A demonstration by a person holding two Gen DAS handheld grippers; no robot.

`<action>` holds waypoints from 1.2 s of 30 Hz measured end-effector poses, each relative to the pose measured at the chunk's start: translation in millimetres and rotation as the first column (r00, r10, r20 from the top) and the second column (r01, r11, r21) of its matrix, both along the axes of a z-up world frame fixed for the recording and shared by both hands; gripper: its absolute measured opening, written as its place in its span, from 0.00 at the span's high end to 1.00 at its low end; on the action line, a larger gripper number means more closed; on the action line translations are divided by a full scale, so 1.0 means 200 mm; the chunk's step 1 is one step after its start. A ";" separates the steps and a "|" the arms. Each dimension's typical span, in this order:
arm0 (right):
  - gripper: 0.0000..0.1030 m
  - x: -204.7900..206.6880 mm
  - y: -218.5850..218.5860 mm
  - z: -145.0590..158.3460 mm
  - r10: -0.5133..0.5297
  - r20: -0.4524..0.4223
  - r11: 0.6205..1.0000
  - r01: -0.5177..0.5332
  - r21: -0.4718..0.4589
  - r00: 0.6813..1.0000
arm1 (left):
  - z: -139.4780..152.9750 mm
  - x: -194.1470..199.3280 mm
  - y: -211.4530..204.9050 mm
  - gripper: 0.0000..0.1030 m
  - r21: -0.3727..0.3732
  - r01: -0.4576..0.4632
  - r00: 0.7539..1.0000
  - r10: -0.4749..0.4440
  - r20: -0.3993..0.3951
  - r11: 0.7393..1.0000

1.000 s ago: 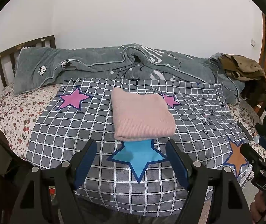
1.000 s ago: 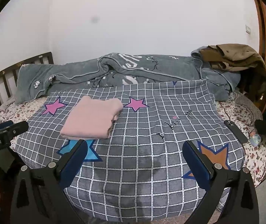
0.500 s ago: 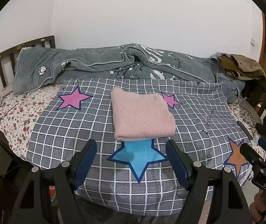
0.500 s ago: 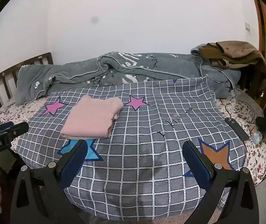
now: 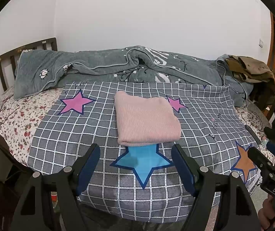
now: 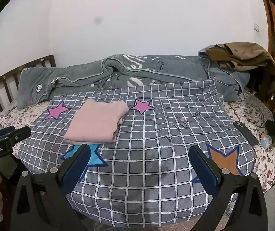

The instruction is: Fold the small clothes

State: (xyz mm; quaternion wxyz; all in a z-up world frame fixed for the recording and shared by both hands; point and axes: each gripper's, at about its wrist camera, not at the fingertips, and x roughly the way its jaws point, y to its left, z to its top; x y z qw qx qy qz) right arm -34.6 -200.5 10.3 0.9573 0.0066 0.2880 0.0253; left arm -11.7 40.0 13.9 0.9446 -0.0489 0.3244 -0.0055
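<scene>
on the bed (image 5: 21, 115), a pink sweater (image 5: 147, 121) lies as a neat folded rectangle on the grid sheet (image 5: 79, 134), just behind the blue star (image 5: 143, 159). the fold looks finished; no loose sleeve or hem shows. the left gripper (image 5: 135, 165) hangs short of it, fingers (image 5: 88, 165) wide apart and empty. the right gripper (image 6: 140, 169) hovers off to the side, fingers apart, nothing held. no other small garment waits on the sheet, so little seems left.
</scene>
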 end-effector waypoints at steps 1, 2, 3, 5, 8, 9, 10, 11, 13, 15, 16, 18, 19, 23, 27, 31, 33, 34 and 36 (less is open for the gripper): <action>0.03 0.00 0.00 0.00 0.001 0.000 1.000 -0.001 0.002 1.000 | 0.00 0.00 0.00 0.27 0.000 -0.001 1.000 0.001 0.000 1.000; 0.03 0.00 0.00 0.00 0.001 0.000 1.000 -0.001 0.002 1.000 | 0.00 0.00 0.00 0.27 0.000 -0.001 1.000 0.001 0.000 1.000; 0.03 0.00 0.00 0.00 0.001 0.000 1.000 -0.001 0.002 1.000 | 0.00 0.00 0.00 0.27 -0.001 -0.002 1.000 0.002 0.001 1.000; 0.03 0.00 0.00 0.00 0.001 0.001 1.000 -0.001 0.002 1.000 | 0.00 0.00 0.00 0.27 -0.001 -0.002 1.000 0.002 0.001 1.000; 0.03 0.00 -0.01 0.00 -0.003 0.003 1.000 0.003 0.001 1.000 | 0.00 0.00 -0.01 0.27 -0.001 -0.001 1.000 0.001 0.002 1.000; 0.03 0.00 -0.01 0.01 -0.007 0.006 1.000 0.007 -0.001 1.000 | 0.00 0.00 0.00 0.27 -0.001 -0.001 1.000 0.001 0.003 1.000; 0.03 0.00 -0.01 0.01 -0.008 0.009 1.000 0.008 0.003 1.000 | 0.00 0.00 0.00 0.27 -0.001 -0.001 1.000 0.001 0.004 1.000; 0.03 -0.01 -0.02 0.01 -0.006 0.009 1.000 0.006 0.009 1.000 | 0.00 0.00 0.00 0.27 -0.001 0.000 1.000 0.000 0.004 1.000; 0.03 -0.01 -0.02 0.02 -0.002 0.010 1.000 0.002 0.015 1.000 | 0.00 0.00 -0.01 0.27 0.001 -0.001 1.000 0.001 0.005 1.000; 0.03 -0.01 -0.02 0.02 0.000 0.011 1.000 0.000 0.014 1.000 | 0.01 -0.01 0.00 0.27 0.001 0.001 1.000 -0.001 0.006 1.000; 0.03 -0.01 -0.01 0.02 0.001 0.011 1.000 -0.001 0.014 1.000 | 0.01 -0.01 0.00 0.27 0.001 0.001 1.000 -0.001 0.006 1.000; 0.03 -0.01 -0.01 0.03 0.002 0.012 1.000 -0.002 0.016 1.000 | 0.01 -0.01 -0.01 0.27 0.003 -0.001 1.000 0.001 0.005 1.000; 0.03 -0.01 -0.01 0.03 0.003 0.012 1.000 -0.003 0.017 1.000 | 0.01 -0.01 -0.01 0.27 0.003 0.000 1.000 0.000 0.005 1.000; 0.03 -0.01 -0.01 0.03 0.006 0.012 1.000 -0.006 0.019 1.000 | 0.01 -0.01 -0.01 0.27 0.001 -0.002 1.000 0.002 0.011 1.000; 0.03 -0.01 0.00 0.05 0.008 0.017 1.000 -0.008 0.010 1.000 | 0.03 -0.01 0.02 0.26 -0.007 0.001 1.000 -0.001 0.013 1.000; 0.03 -0.01 0.01 0.06 0.009 0.022 1.000 -0.010 0.008 1.000 | 0.03 -0.01 0.03 0.26 -0.007 0.005 1.000 -0.005 0.014 1.000; 0.03 -0.02 0.01 0.06 0.011 0.022 1.000 -0.011 0.008 1.000 | 0.03 -0.01 0.03 0.26 -0.006 0.003 1.000 -0.003 0.014 1.000; 0.03 -0.02 0.01 0.06 0.012 0.021 1.000 -0.013 0.007 1.000 | 0.03 -0.01 0.02 0.26 -0.007 0.001 1.000 -0.001 0.014 1.000; 0.03 -0.02 0.02 0.06 0.014 0.021 1.000 -0.014 0.004 1.000 | 0.03 -0.01 0.03 0.26 -0.009 0.002 1.000 -0.002 0.014 1.000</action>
